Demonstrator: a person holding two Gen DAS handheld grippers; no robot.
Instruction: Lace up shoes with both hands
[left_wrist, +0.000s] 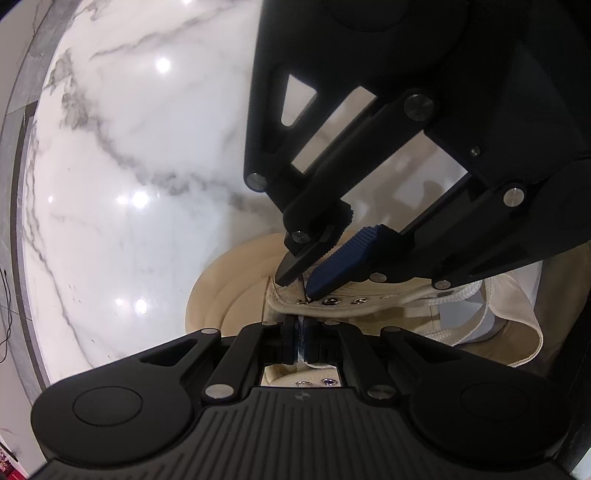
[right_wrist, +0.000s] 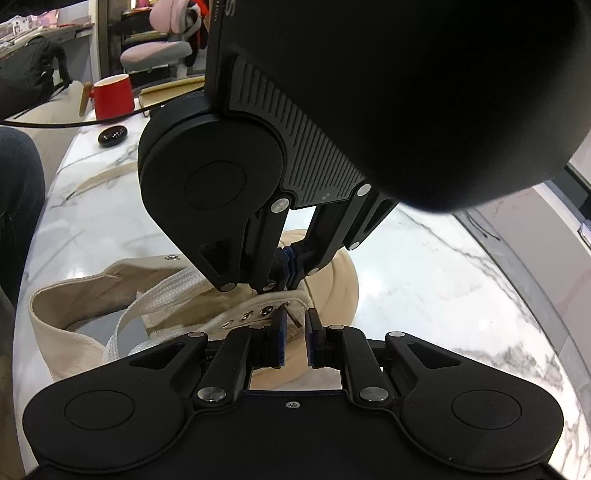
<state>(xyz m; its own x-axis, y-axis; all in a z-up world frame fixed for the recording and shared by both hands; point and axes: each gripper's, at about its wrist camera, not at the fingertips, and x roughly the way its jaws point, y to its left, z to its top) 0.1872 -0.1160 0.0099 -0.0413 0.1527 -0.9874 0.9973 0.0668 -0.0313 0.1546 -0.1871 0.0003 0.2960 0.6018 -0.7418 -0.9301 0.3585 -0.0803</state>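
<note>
A cream canvas shoe (left_wrist: 391, 295) (right_wrist: 74, 325) lies on the marble table, its rubber toe cap (left_wrist: 229, 288) pointing away from the heel. My left gripper (left_wrist: 300, 325) (right_wrist: 286, 282) points straight down and is shut on the edge of the eyelet flap near the toe. My right gripper (right_wrist: 296, 314) (left_wrist: 301, 286) reaches in at a slant to the first of the metal eyelets (left_wrist: 330, 301) (right_wrist: 264, 311). A thin lace tip (right_wrist: 292, 316) (left_wrist: 303, 290) sticks up from that eyelet into the narrow gap between its blue pads, which do not press it. The flat white lace (right_wrist: 162, 291) (left_wrist: 461, 299) loops loosely over the shoe opening.
The white marble table (left_wrist: 129, 166) ends in a dark rim at the left. At its far end stand a red mug (right_wrist: 112, 96) and a black oval object (right_wrist: 112, 134), with a dark cable (right_wrist: 55, 123) beside them. A person's leg (right_wrist: 18, 184) is at the left edge.
</note>
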